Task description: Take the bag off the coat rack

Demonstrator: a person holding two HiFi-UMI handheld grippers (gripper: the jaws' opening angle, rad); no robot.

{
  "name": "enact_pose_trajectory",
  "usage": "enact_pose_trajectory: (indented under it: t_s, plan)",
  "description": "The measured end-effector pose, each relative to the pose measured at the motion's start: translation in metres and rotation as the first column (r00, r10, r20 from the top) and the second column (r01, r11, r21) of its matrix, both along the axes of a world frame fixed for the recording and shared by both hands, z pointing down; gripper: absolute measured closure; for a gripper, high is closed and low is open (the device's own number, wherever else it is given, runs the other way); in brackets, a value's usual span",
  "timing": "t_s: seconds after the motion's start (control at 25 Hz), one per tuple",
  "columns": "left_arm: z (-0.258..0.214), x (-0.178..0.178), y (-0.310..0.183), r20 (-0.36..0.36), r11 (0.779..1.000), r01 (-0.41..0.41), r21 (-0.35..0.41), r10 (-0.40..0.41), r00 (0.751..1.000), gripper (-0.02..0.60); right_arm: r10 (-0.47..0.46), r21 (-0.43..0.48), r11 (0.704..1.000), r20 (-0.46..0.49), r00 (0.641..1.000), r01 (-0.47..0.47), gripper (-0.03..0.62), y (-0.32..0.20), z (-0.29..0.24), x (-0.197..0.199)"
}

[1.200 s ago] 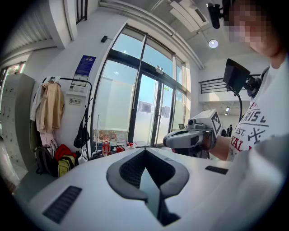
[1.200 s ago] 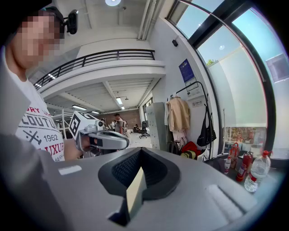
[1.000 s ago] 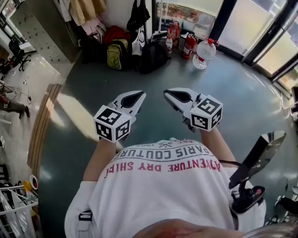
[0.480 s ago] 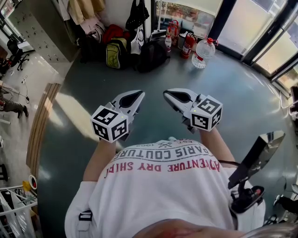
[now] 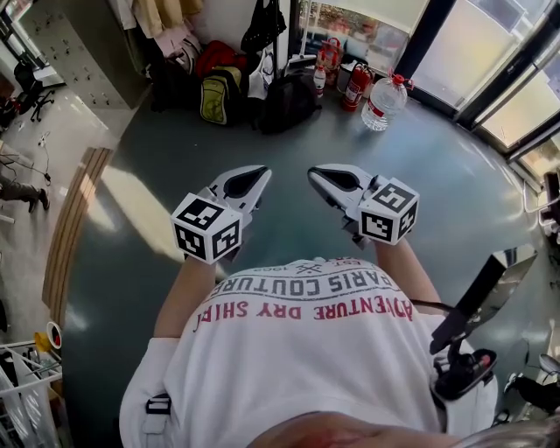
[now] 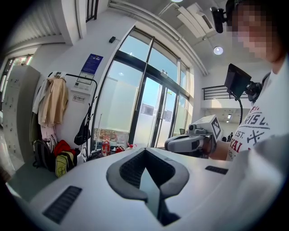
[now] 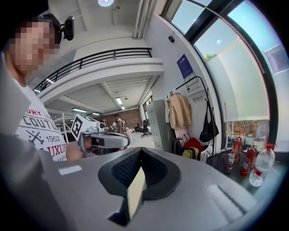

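By the far wall the bag (image 5: 262, 26) hangs on the coat rack (image 5: 283, 35), well apart from the left gripper (image 5: 249, 182) and right gripper (image 5: 332, 181), fingers closed and empty, so I'd guess approach first, then open up.

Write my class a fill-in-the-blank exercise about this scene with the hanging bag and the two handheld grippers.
1. The black bag hangs from the coat ____.
2. The left gripper and the right gripper are empty, and both have their jaws ____.
3. The large water bottle has a ____ cap.
Missing words: rack; shut; red.
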State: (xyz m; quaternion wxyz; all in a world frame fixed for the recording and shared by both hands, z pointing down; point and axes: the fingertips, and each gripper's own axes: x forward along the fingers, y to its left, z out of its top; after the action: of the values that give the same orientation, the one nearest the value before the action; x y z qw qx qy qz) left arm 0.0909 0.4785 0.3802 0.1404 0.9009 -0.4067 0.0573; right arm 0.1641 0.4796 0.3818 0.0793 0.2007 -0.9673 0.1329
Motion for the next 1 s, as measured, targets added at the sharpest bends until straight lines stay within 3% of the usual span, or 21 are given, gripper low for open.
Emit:
enact_pose_trajectory:
  t_s: [0.24, 0.48, 0.68, 0.88, 1.0]
  plan:
    - [-0.011, -0.015, -0.014, -0.019, 0.999, 0.023, 0.023, -0.022, 1.000, 0.580, -0.018, 0.017, 1.000, -0.013, 1.000, 0.018, 0.592, -0.009, -0.007, -0.013]
    - [0.006, -0.020, -0.072, -0.026, 0.999, 0.034, -0.038, -0.035, 0.999, 0.580, -0.003, -0.037, 0.999, -0.003, 1.000, 0.003, 0.592, -0.069, 0.010, -0.014]
    - [0.040, -0.027, -0.168, -0.003, 0.995, 0.045, -0.086, -0.045, 0.999, 0.580, 0.001, -0.082, 0.997, -0.003, 1.000, -0.001, 0.592, -0.172, 0.046, -0.021]
    - [0.049, -0.055, -0.293, 0.007, 0.991, 0.078, -0.107, -0.077, 0.997, 0.580, 0.001, -0.092, 0.996, -0.023, 1.000, -0.003, 0.592, -0.298, 0.060, -0.039]
    - [0.045, -0.058, -0.384, 0.057, 0.992, 0.089, -0.091, -0.084, 0.995, 0.580, -0.001, -0.052, 0.999, -0.051, 0.999, -0.002, 0.592, -0.395, 0.055, -0.042]
